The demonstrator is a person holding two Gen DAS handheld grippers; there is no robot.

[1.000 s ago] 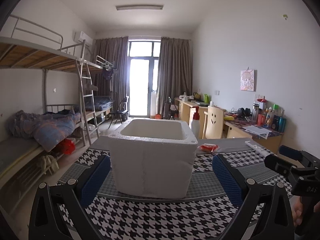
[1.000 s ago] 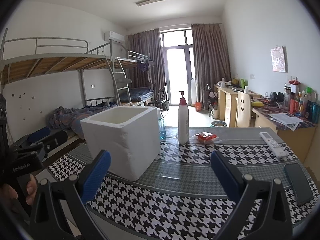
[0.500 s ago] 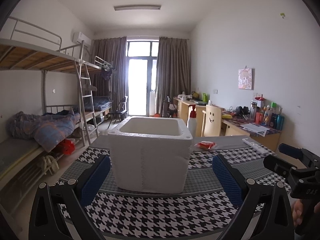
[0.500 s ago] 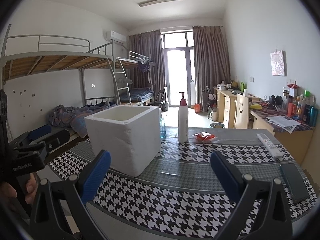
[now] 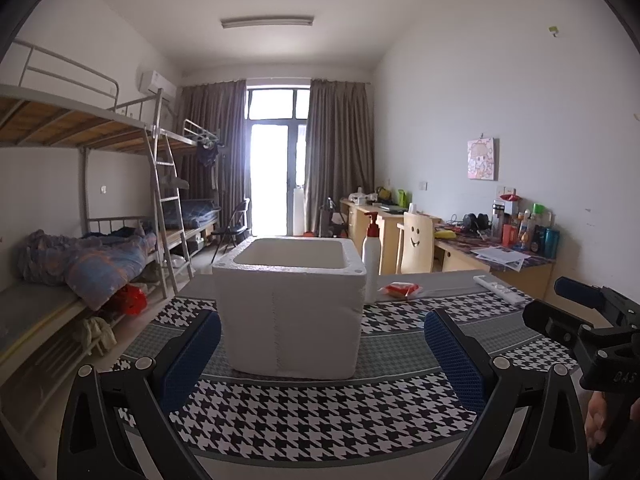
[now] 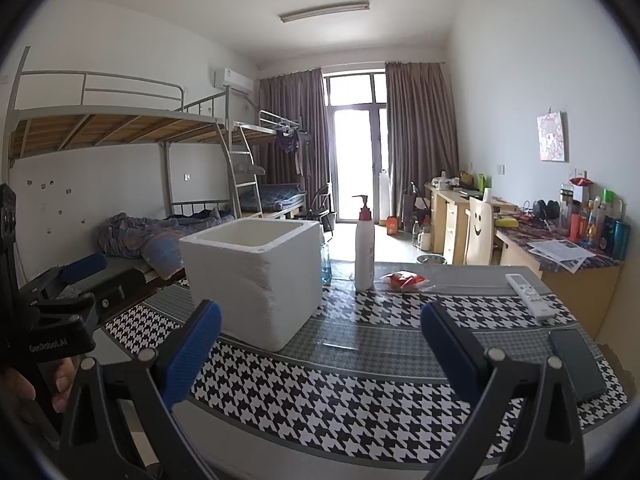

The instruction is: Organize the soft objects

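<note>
Grippers first, nearest the lenses: left gripper [image 5: 322, 354] has its blue pads spread wide with nothing between them, and right gripper [image 6: 320, 346] is likewise spread and empty. Compared with a second ago, both views have pulled back and dropped slightly; the foam box [image 5: 290, 304] now sits smaller and squarely at 12 o'clock between the left fingers, its open top less visible. From the right wrist view the box [image 6: 256, 280] lies at 11 o'clock, standing on the houndstooth tablecloth [image 6: 352, 396]. Beyond it, at 12 o'clock, stands the pump bottle [image 6: 364, 248], and just beside it the red packet [image 6: 404, 279], the only likely soft item in view. Remote [image 6: 530, 294] and phone [image 6: 576, 362] lie at 2 to 3 o'clock. Judgement: retreat suggests a reset, nothing yet sorted; the box interior cannot be read from here. Next reach probably goes to the packet.
</note>
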